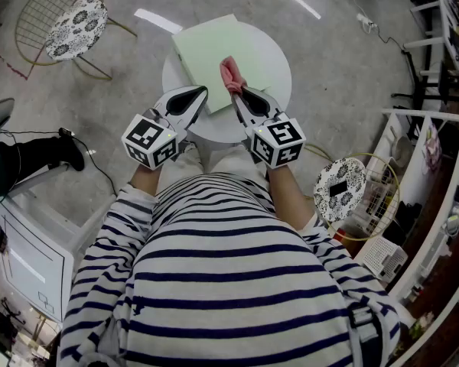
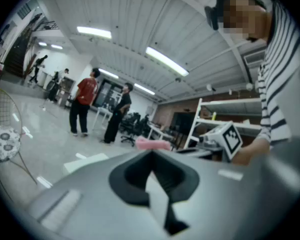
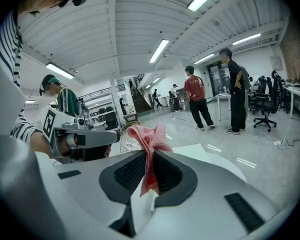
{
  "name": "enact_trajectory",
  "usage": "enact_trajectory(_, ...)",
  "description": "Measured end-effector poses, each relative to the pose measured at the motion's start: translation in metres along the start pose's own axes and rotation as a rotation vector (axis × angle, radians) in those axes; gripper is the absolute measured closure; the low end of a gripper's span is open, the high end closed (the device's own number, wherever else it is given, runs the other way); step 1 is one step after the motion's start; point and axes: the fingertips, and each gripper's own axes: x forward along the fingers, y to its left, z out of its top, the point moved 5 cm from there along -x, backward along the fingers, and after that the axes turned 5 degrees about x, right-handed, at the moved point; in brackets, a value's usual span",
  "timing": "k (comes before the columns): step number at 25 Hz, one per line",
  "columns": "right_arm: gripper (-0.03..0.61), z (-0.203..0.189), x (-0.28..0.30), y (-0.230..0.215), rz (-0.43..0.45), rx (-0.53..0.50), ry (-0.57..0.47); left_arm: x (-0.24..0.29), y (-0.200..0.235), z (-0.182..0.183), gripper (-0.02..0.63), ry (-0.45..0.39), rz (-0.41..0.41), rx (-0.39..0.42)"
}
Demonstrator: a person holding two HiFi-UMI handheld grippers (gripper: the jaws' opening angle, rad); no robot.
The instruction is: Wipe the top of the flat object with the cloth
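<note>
A pale green flat board lies on a small round white table. My right gripper is shut on a pink cloth, which sticks up from between its jaws over the board's near edge. The right gripper view shows the cloth pinched between the dark pads, with the board beyond. My left gripper hovers at the table's near left edge, shut with nothing in it; in the left gripper view its jaws meet, and the cloth and right gripper show beyond.
A wire chair with a patterned cushion stands far left of the table, another near right. White shelving runs along the right. A white cabinet sits at lower left. Two people stand farther off in the room.
</note>
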Motion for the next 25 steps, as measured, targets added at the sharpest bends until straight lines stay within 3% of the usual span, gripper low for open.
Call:
enact_trajectory(8, 0.534, 0.001, -0.003, 0.009, -0.009, -0.004, -0.007, -0.006, -0.003, 0.005, 0.606, -0.001, -0.013, 0.019)
enact_trajectory(14, 0.532, 0.001, 0.006, 0.003, 0.037, 0.007, 0.008, 0.003, 0.004, -0.001, 0.606, 0.013, 0.005, 0.007)
enact_trajectory(25, 0.532, -0.008, 0.072, -0.064, 0.079, -0.018, 0.16, 0.044, 0.049, -0.051, 0.603, 0.149, 0.148, 0.075)
